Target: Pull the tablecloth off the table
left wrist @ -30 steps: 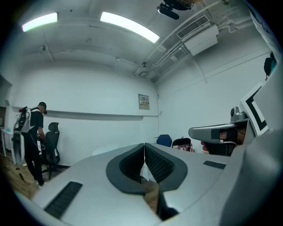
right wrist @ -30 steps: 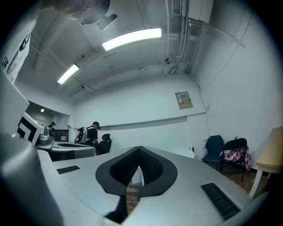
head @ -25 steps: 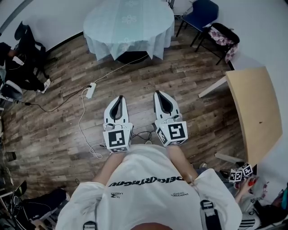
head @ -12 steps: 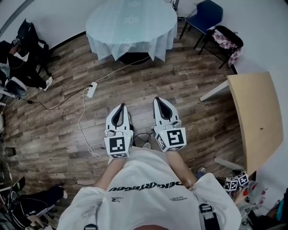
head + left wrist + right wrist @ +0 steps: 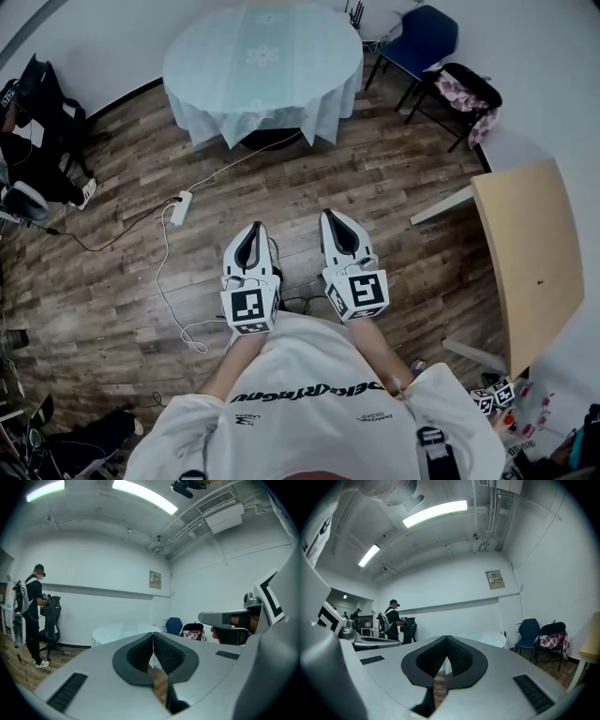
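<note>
- Left gripper [image 5: 251, 228] and right gripper [image 5: 334, 217]: jaws were pressed together on both, ribbed pads meeting, nothing between them. They were held side by side close to the operator's chest, tips aimed toward the round table [image 5: 267, 141].
- Change over the last second: the tablecloth [image 5: 262, 66] sat lower in the head view than before, with more of its top in frame. The grippers kept the same closed, paired pose. Read as the operator stepping toward the table or tipping the head; the two could not be separated.
- Meaning for the task: approach only. The cloth lay fully on the table, untouched, well apart from both grippers. The jaws would have to open before any hem could be taken.
- Cloth: pale mint-white and thin-looking, with faint flower motifs on top. It was draped in soft folds, with pointed corners hanging past the round edge. Judged limp and light, likely to slide.
- Table: round top, dark base showing under the near hem.
- Floor [image 5: 122, 262] between table and grippers: matte wood-grain planks. A white power strip [image 5: 176, 208] with its cable lay near the table's front-left; possible snag underfoot.
- Blue chair [image 5: 422, 37]: smooth moulded seat, just beside the table on its right.
</note>
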Action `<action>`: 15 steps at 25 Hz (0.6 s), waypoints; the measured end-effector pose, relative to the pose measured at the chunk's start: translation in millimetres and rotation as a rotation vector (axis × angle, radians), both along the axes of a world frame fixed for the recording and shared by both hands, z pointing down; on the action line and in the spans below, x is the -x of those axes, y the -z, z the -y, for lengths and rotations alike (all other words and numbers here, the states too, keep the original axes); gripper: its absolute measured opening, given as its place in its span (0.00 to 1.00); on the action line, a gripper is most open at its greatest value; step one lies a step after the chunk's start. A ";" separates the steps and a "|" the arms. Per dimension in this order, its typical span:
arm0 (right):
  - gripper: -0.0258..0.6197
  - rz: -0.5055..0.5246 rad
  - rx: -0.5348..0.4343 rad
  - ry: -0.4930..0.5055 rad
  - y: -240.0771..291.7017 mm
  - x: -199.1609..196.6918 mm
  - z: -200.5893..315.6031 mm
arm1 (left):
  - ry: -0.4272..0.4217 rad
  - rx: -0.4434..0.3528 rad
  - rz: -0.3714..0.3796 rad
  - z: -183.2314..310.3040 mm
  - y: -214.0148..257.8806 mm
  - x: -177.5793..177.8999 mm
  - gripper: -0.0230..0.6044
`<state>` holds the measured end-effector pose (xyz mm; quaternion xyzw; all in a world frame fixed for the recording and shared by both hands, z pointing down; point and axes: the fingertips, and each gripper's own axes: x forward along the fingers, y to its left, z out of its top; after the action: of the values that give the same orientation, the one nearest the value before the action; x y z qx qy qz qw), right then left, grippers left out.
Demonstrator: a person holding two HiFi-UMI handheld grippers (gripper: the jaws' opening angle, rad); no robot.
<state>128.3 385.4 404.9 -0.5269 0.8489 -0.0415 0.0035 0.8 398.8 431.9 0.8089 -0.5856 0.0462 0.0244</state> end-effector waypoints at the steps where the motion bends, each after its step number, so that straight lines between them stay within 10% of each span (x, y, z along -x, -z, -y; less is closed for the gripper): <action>1: 0.08 -0.001 0.004 -0.006 0.1 1.0 14.9 | -0.001 0.004 -0.002 15.5 -0.1 2.1 0.06; 15: 0.08 -0.009 0.020 -0.080 27.6 54.0 253.7 | -0.023 0.002 -0.044 261.6 37.8 63.7 0.06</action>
<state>74.2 131.6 377.3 -0.5607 0.8267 -0.0477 -0.0038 -62.9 137.3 394.1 0.8163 -0.5756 0.0293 0.0375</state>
